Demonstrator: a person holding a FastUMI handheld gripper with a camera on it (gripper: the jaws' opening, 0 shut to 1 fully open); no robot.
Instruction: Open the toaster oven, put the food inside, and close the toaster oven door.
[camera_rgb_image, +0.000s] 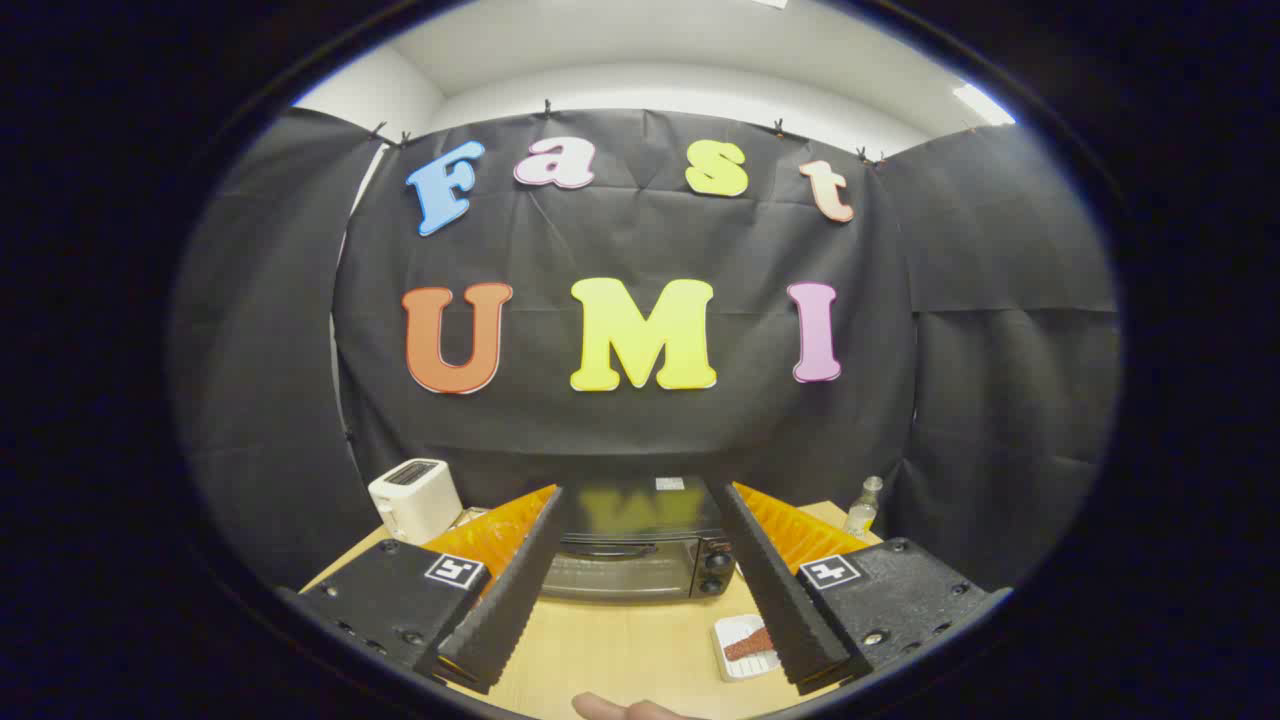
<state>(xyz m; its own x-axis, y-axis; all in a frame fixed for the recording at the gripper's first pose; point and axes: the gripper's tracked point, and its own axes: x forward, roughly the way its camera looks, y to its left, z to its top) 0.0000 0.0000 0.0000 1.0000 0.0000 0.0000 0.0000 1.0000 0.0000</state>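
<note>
Held up over the wooden table, the claw is spread wide and nothing is pinched. Between and beyond its fingers the toaster oven is seen, with its door shut. The food is laid on a small white plate, just beside one finger. The opening step is likely not yet begun; next, the door handle must be reached and pulled.

One toaster oven, one toaster, one bottle
</note>
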